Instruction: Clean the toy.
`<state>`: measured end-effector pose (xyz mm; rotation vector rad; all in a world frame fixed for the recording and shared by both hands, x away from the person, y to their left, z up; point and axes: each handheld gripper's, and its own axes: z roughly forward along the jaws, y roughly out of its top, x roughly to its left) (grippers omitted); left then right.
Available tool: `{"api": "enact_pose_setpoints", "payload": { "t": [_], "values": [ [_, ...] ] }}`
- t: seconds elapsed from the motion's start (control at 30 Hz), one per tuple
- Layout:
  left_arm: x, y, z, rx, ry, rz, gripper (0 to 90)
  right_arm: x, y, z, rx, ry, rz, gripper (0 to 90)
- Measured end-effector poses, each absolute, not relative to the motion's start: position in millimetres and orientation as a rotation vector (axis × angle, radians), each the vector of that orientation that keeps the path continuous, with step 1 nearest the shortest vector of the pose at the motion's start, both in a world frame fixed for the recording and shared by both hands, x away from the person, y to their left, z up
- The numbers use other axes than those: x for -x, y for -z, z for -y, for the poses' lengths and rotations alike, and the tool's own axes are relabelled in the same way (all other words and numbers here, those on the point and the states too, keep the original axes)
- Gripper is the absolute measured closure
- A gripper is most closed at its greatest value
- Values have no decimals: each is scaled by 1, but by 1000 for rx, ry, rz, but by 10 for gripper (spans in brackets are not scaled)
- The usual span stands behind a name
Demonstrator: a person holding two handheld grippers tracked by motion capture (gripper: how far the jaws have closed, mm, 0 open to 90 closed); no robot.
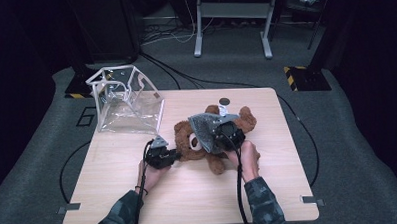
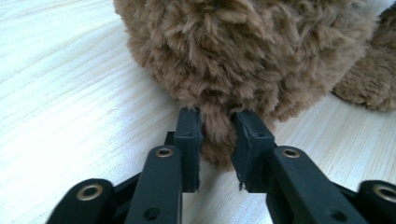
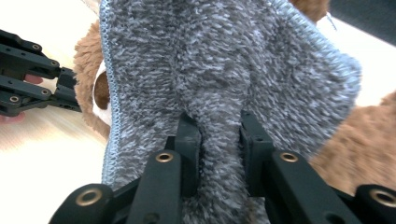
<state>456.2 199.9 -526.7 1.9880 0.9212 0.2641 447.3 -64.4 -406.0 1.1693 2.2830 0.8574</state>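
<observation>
A brown teddy bear (image 1: 237, 121) lies on the wooden table (image 1: 139, 194), its face (image 1: 193, 140) toward the left. My left gripper (image 1: 177, 155) meets the bear's head from the left. In the left gripper view its jaws (image 2: 218, 135) are shut on a tuft of the bear's brown fur (image 2: 243, 51). A grey fuzzy cloth (image 1: 203, 128) hangs over the bear's middle. My right gripper (image 1: 216, 139) is shut on a fold of that cloth (image 3: 224, 70), with the fold bunched between the pads (image 3: 189, 140). The left gripper (image 3: 60, 88) also shows at the left edge of the right gripper view.
A clear plastic bag (image 1: 128, 102) with white edging stands open at the table's back left. A small dark round object (image 1: 225, 101) and a small white piece (image 1: 222, 110) lie behind the bear. Cables run over the grey floor around the table.
</observation>
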Motion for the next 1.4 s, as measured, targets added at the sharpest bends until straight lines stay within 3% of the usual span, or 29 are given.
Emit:
{"api": "enact_pose_setpoints", "payload": {
  "t": [0.17, 0.27, 0.37, 0.43, 0.47, 0.5, 0.6, 1.03, 1.2, 1.4],
  "values": [
    [-458, 527, -200, -2002, -274, -920, 767, -455, 413, 56, -1160, -823, -2326, 606],
    [-458, 527, -200, -2008, -276, -921, 773, -453, 411, 51, -1146, -810, -2290, 468],
    [-458, 527, -199, -2011, -279, -922, 775, -450, 406, 48, -1149, -804, -2254, 425],
    [-458, 527, -199, -2010, -277, -925, 776, -452, 405, 46, -1145, -783, -2240, 427],
    [-458, 527, -199, -2012, -277, -928, 776, -457, 409, 43, -1161, -750, -2251, 506],
    [-458, 527, -199, -2013, -278, -927, 776, -457, 409, 43, -1161, -750, -2251, 506],
    [-459, 527, -199, -2009, -275, -929, 778, -463, 417, 43, -1143, -759, -2263, 728],
    [-458, 527, -202, -1986, -273, -937, 790, -459, 375, 17, -1082, -855, -2264, 755],
    [-456, 527, -202, -1968, -286, -944, 807, -481, 391, 0, -1100, -813, -2318, 751],
    [-456, 526, -203, -1976, -291, -934, 821, -476, 392, 3, -1132, -864, -2337, 753]
  ]
}}
